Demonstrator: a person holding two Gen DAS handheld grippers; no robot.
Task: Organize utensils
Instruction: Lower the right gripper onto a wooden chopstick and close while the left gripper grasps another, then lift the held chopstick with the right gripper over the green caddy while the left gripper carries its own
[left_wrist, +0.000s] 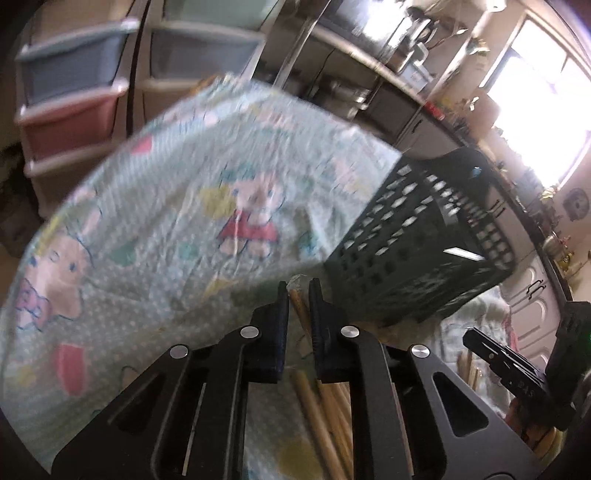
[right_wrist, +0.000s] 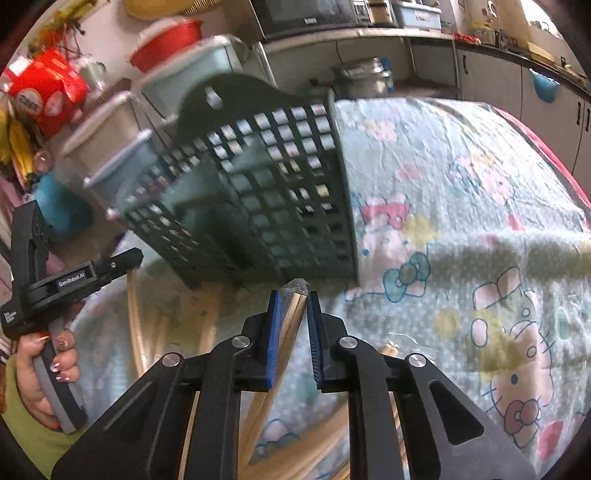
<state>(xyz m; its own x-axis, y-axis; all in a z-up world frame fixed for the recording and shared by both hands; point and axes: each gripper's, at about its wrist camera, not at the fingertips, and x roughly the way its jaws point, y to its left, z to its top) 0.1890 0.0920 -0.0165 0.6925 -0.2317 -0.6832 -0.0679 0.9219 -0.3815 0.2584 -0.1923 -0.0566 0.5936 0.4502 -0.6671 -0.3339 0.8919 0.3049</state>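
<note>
Chopsticks (right_wrist: 291, 314), wooden and sealed in clear plastic wrap, are clamped between the blue pads of the right claw (right_wrist: 291, 295); the wrapped tip projects just past the fingertips. The left claw (left_wrist: 297, 295) is clenched on a second wrapped pair of chopsticks (left_wrist: 298, 306), its dark pads pressing both sides. Further loose chopsticks (left_wrist: 325, 413) lie below both claws on the desk (left_wrist: 166, 184), which is covered by a light green cartoon-print cloth. In the right wrist view, a hand (right_wrist: 40, 369) in a green sleeve grips the left claw's handle at the left edge. Just beyond the claw tips stands a dark green basket (right_wrist: 258, 184) with grid-pattern walls, resting on the cloth. Behind the desk, plastic drawers (left_wrist: 74, 103) stand to one side, with a kitchen counter (right_wrist: 369, 33) and cabinets along the far wall.
</note>
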